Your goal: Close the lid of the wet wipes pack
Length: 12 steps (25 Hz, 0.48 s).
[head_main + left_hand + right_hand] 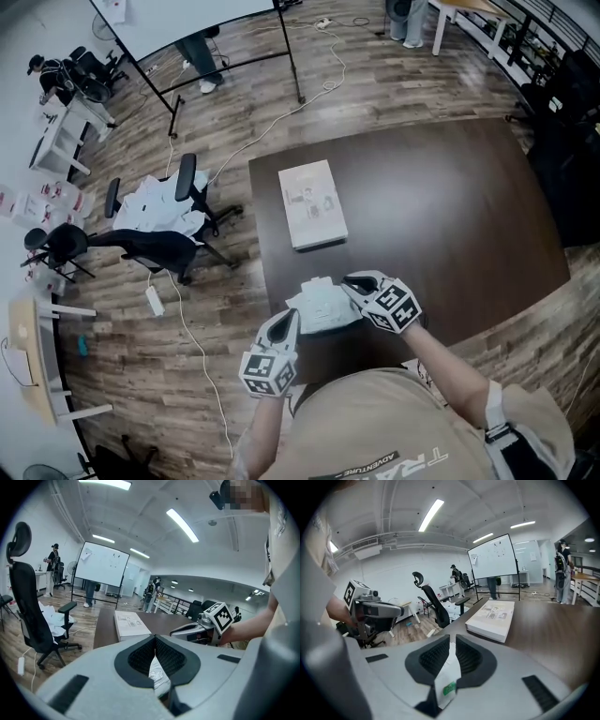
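- Where the padded jaws of the left gripper point(155, 654) meet, they are pressed together on a thin white edge of the wet wipes pack point(158, 676), which pokes out just below them.
- The right gripper point(451, 654) pinches the pack too, with its jaws nearly touching around a white flap that has a small green mark.
- In the head view the pack sits between the two grippers, the left at its near-left corner and the right at its far-right side.
- The pack is over the near edge of the dark brown table point(450, 206). Whether it rests on the top or is lifted cannot be told.
- The lid cannot be made out in any view.
- Farther back on the table, well apart from the pack, lies a flat white box point(312, 203).
- Left of the table, a black office chair point(159, 239) draped with white cloth stands on the wooden floor point(394, 75).
- A whiteboard point(102, 565) stands behind it.
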Each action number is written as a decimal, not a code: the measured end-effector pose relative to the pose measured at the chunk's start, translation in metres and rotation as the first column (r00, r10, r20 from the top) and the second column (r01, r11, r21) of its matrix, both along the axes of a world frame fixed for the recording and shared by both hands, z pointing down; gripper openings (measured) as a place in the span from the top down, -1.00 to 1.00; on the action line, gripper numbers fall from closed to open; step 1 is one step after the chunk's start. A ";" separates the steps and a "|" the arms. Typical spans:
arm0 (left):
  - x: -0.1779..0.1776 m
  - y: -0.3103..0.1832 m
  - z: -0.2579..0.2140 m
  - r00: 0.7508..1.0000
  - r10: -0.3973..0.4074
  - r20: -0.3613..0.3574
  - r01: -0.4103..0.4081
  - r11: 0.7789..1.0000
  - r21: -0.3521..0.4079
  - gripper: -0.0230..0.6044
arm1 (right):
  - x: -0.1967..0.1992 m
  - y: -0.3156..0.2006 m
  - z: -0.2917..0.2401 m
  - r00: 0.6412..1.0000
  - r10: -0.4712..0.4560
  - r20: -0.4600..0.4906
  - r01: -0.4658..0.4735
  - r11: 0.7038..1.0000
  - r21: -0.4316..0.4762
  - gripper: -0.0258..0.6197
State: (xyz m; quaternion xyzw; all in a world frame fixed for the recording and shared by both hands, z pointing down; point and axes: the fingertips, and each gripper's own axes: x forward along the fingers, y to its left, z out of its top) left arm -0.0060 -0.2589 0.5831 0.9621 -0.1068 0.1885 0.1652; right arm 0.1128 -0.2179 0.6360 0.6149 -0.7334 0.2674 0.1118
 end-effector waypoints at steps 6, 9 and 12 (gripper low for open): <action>0.005 -0.004 0.016 0.999 -0.032 0.022 0.033 0.999 -0.041 0.90 | 0.004 -0.022 0.024 0.997 -0.055 0.049 0.058 0.996 -0.066 0.87; 0.006 -0.005 0.021 0.999 -0.040 0.030 0.042 0.997 -0.059 0.90 | 0.002 -0.031 0.038 0.993 -0.079 0.089 0.088 0.991 -0.105 0.86; 0.006 -0.006 0.026 0.998 -0.042 0.039 0.045 0.996 -0.073 0.90 | 0.001 -0.039 0.056 0.987 -0.091 0.132 0.111 0.982 -0.152 0.62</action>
